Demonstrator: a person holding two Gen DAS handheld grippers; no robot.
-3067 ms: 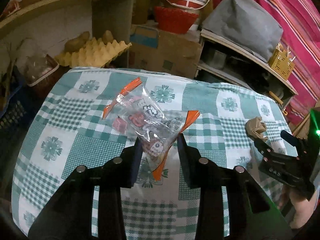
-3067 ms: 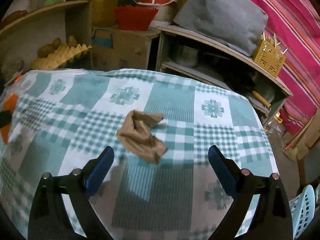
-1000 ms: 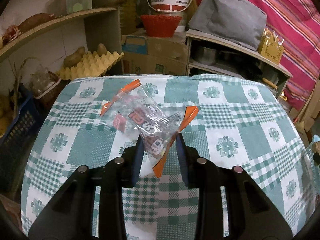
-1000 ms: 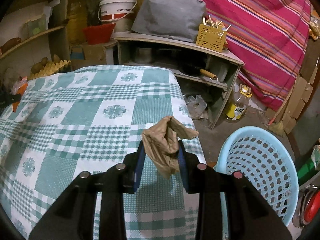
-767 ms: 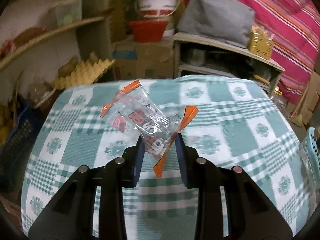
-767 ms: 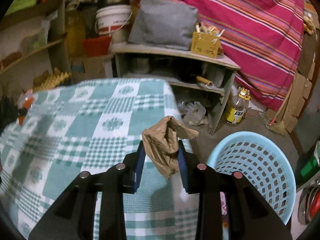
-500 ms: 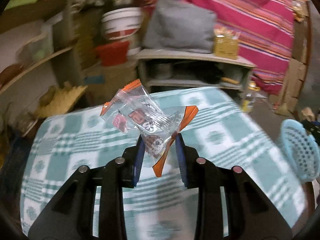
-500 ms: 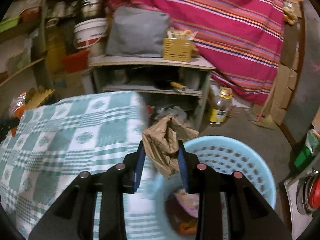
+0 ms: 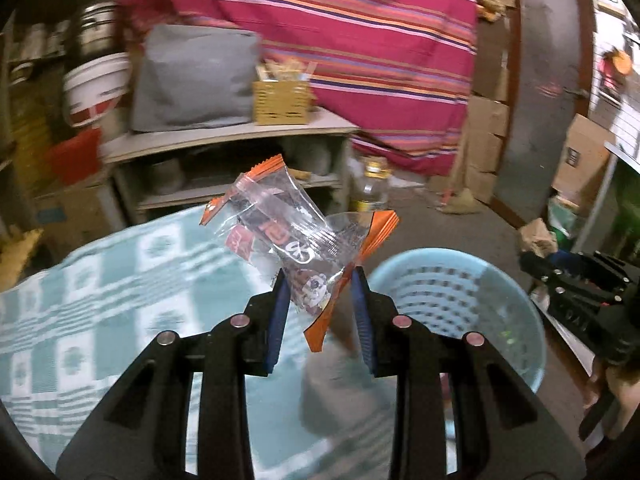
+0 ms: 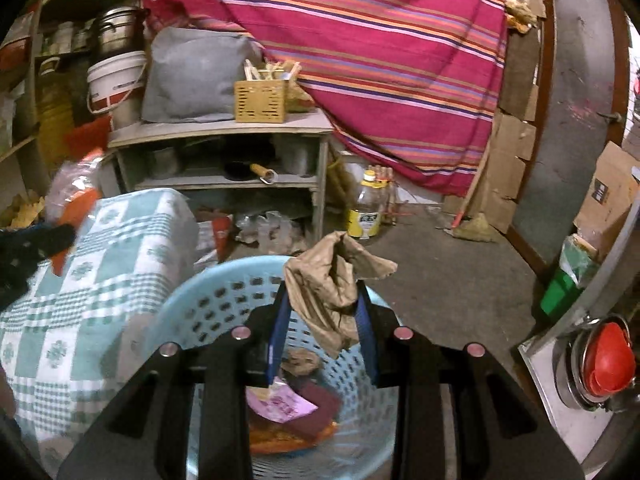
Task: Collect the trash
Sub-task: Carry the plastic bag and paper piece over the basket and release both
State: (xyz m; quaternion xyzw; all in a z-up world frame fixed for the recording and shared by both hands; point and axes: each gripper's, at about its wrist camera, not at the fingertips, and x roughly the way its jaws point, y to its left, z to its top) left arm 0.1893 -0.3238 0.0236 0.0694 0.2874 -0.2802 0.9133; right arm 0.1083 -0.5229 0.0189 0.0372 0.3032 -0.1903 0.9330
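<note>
Left claw (image 9: 318,294) pinches a clear snack wrapper (image 9: 298,246) with orange crimped ends; blue pads press on the wrapper's lower part, jaws narrowly spaced, and the rest of the wrapper sticks up and away from the fingers. Wrapper is held in the air above the near right edge of the surface (image 9: 100,304), which carries a teal-and-white checked cloth. Light blue perforated basket (image 9: 452,288) sits on the floor just right of that edge. Right claw (image 10: 322,320) grips a crumpled brown paper wad (image 10: 332,288), jaws likewise narrowly spaced with the pads squeezing its lower half. In the right wrist view the wad hangs directly above the basket's open mouth (image 10: 224,300), near its far rim. Inside the basket: a pink-and-white printed packet (image 10: 280,404), a dark maroon piece beside it, and an orange wrapper beneath; finer detail cannot be made out. In the left wrist view the right claw appears at the far right margin, past the basket's right rim, with the paper wad (image 9: 538,236) at its tip and part of a hand (image 9: 612,392) below it. Background: a grey shelf unit (image 10: 224,132) carrying a grey cushion (image 10: 196,76) and a yellow slotted holder (image 10: 260,100), a striped magenta cloth (image 10: 384,52) hanging behind, a yellow-labelled bottle (image 10: 366,210) on the floor. Left wrist view is motion-blurred over the cloth and shelves.
</note>
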